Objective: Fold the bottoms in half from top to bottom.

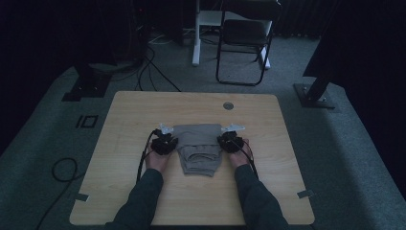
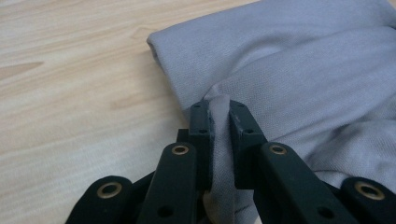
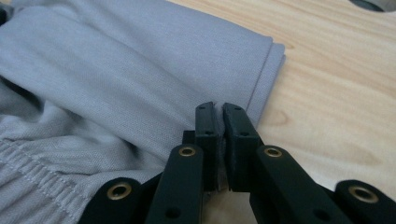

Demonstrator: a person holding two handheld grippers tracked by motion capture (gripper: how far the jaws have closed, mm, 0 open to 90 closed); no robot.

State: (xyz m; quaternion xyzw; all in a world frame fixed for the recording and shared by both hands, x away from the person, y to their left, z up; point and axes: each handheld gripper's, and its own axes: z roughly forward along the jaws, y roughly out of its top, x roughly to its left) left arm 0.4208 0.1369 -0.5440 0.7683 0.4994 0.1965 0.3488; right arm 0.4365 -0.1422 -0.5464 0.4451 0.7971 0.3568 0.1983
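L tool [image 2: 219, 114] & R tool [image 3: 219, 119] each pinching grey garment [image 1: 198, 148] edge.

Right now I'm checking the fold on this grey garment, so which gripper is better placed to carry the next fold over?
Neither clearly: the left gripper and the right gripper each pinch an edge of the grey garment at opposite sides, level with each other. Probably both should move together.
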